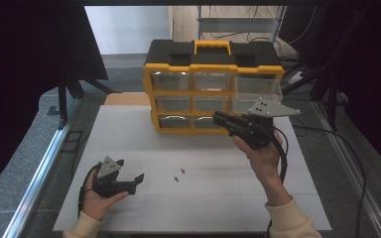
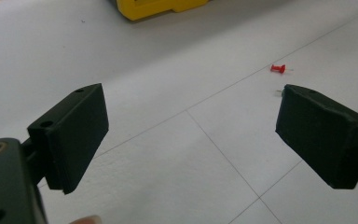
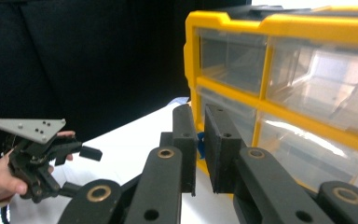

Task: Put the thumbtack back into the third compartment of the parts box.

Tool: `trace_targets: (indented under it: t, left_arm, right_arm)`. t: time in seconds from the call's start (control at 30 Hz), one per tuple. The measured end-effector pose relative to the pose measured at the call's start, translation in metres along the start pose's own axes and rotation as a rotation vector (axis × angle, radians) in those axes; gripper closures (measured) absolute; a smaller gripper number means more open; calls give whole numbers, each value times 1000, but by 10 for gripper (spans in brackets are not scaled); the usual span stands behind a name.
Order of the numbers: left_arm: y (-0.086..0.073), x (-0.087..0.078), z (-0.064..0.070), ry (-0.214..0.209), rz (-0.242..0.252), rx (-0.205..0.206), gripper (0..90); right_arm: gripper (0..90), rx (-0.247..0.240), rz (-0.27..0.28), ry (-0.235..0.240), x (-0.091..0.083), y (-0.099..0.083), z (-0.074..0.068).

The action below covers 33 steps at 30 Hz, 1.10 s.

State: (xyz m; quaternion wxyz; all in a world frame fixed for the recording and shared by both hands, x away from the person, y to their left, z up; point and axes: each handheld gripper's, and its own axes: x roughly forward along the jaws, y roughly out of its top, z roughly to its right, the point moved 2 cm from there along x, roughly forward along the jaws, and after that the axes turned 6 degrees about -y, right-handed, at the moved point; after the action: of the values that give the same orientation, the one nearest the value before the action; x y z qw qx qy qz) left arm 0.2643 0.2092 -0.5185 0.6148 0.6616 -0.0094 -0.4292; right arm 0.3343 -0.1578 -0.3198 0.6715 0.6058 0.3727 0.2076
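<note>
From the high view: your left gripper (image 1: 129, 170) rests low on the white surface (image 1: 213, 198), jaws spread wide with nothing between them; beyond their tips lie a red push pin (image 1: 183, 171) and a dark pin (image 1: 176, 179), just apart from each other.
Right gripper, high view: your right gripper (image 1: 217, 117) is raised, its tips at the lower drawers of the yellow organizer (image 1: 213, 87); you cannot tell contact from this view.
Left gripper view: your jaws stand wide apart; the red push pin (image 2: 277, 68) lies on the surface just beyond the right jaw's tip, and the dark pin (image 2: 279, 92) peeks out at that jaw's edge. The organizer's yellow base (image 2: 161, 7) sits far ahead.
Right gripper view: your jaws are drawn close, a narrow gap left; something blue (image 3: 200, 138) shows in it, too hidden to identify. The organizer's clear drawers (image 3: 303, 88) stand right of the jaws; your left gripper (image 3: 77, 170) is far to their left.
</note>
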Motion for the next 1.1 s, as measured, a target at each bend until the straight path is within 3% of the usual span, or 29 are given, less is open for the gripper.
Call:
trace_targets:
  t: [0.33, 0.43, 0.8, 1.1]
  left_arm:
    - [1, -2, -1, -13, 12, -11, 96]
    - [0, -1, -1, -9, 9, -12, 96]
    - [0, -1, -1, -5, 5, -7, 96]
    - [0, -1, -1, -6, 6, -6, 96]
  right_arm:
    - [827, 10, 6, -24, 2, 20, 11]
    - [827, 37, 21, -28, 3, 24, 16]
    - [826, 33, 45, -68, 0, 35, 27]
    - [826, 21, 31, -115, -5, 42, 38]
